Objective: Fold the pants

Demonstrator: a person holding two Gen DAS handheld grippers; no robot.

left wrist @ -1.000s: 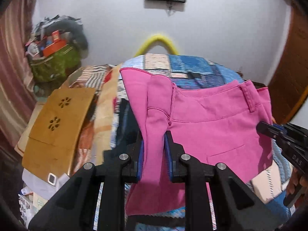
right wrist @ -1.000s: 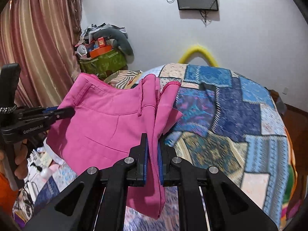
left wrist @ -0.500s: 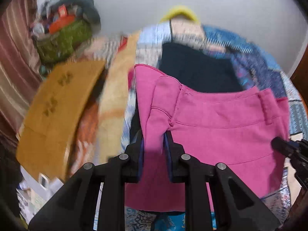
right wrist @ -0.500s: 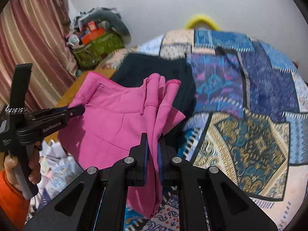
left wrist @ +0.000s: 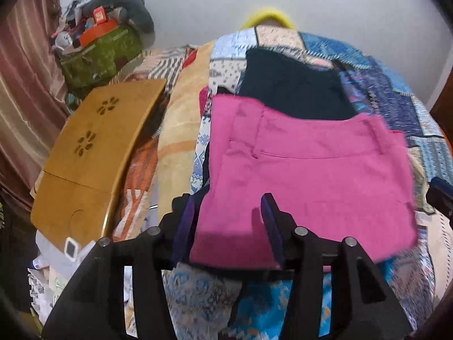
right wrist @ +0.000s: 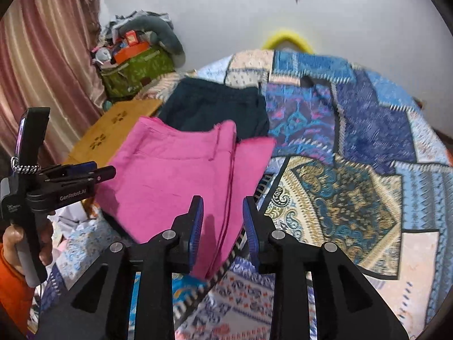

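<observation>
The folded pink pants (left wrist: 305, 175) lie flat on the patchwork bed, partly over a dark folded garment (left wrist: 291, 90). My left gripper (left wrist: 226, 212) is open, its jaws either side of the near left edge of the pants. In the right wrist view the pink pants (right wrist: 175, 178) lie left of centre, and my right gripper (right wrist: 223, 215) is open over their near right edge. The left gripper (right wrist: 107, 171) also shows there at the far left, beside the pants. The tip of the right gripper (left wrist: 438, 195) shows at the right edge of the left wrist view.
A patchwork quilt (right wrist: 354, 147) covers the bed. A wooden lap board (left wrist: 93, 147) lies at the left. A green bag (left wrist: 99, 53) with clutter on it stands by the curtain. A yellow hoop (right wrist: 287, 38) leans on the far wall. Papers (left wrist: 51, 260) lie at the bed's left.
Both grippers lowered the pink pants onto the bed over the dark garment, then opened and let go. The pants now lie flat instead of hanging.
</observation>
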